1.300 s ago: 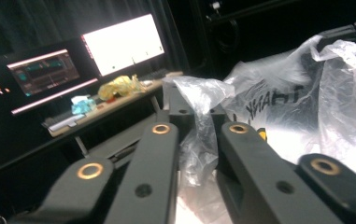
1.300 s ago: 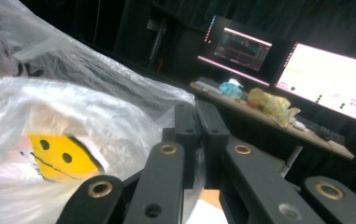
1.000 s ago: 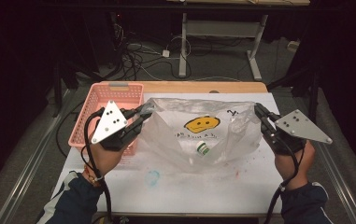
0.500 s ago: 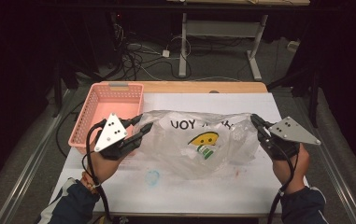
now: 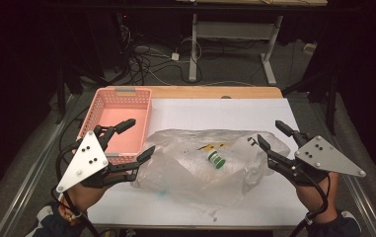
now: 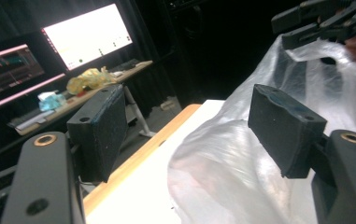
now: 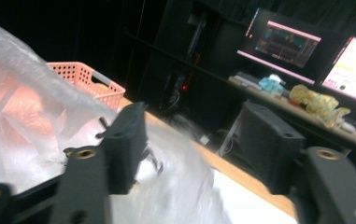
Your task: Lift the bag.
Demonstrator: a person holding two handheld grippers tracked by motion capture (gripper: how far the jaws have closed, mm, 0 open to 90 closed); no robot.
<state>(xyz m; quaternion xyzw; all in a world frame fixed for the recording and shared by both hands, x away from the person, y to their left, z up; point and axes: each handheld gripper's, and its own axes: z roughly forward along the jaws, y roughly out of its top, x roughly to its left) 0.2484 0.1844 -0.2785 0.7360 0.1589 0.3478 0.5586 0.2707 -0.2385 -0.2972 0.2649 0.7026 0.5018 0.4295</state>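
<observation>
Crinkled clear plastic bag (image 5: pixel 210 165) has slumped flat — both claws just opened.

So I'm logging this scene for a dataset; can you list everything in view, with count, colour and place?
bag: 1, clear plastic, lying mid-table between the grippers
bottle: 1, green cap, inside the bag
basket: 1, pink, left rear of the table
sheet: 1, white, covering the table
table: 1, wooden edge at the rear
monitors: 2, lit, on a desk in the left gripper view
left gripper: 1, black, open, at the bag's left end
right gripper: 1, black, open, at the bag's right end
</observation>
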